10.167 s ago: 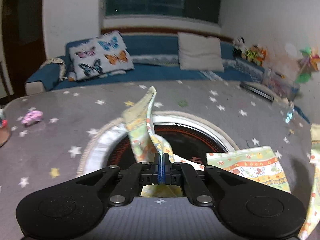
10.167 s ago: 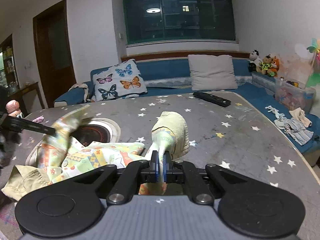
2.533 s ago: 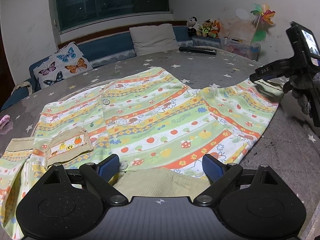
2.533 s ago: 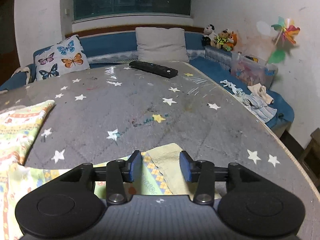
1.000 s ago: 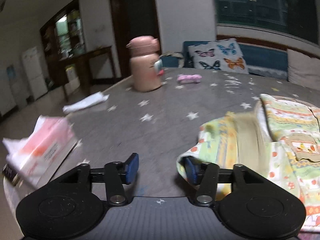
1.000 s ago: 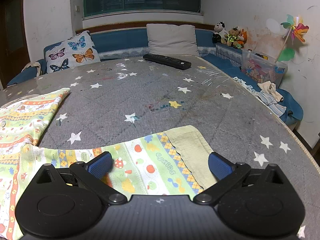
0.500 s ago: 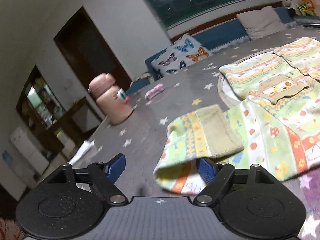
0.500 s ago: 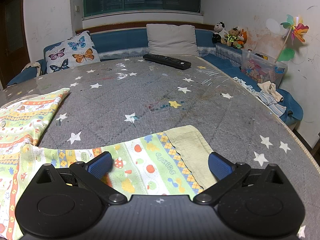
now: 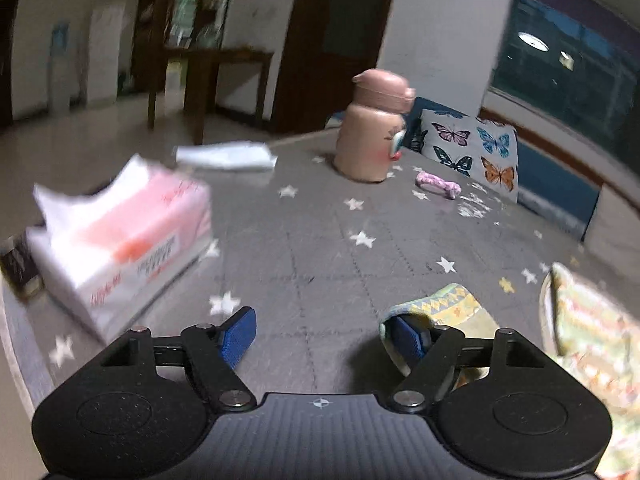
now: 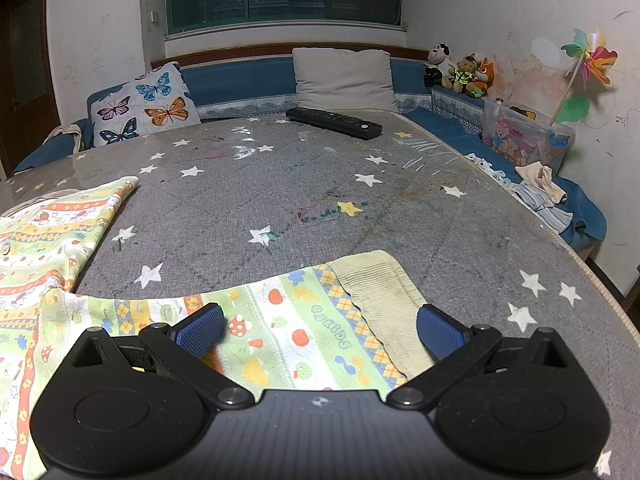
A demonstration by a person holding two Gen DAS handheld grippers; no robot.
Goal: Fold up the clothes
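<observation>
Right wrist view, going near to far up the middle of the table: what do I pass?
Sleeve cuff between the open right hand-held gripper fingers → yellow star → black remote → grey cushion.

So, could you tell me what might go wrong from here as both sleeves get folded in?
The left gripper is open with only one finger at the left sleeve cuff, so closing now may miss the fabric. A wide swing could also hit the nearby tissue pack. The right gripper straddles the right sleeve and may pinch only one layer.
</observation>
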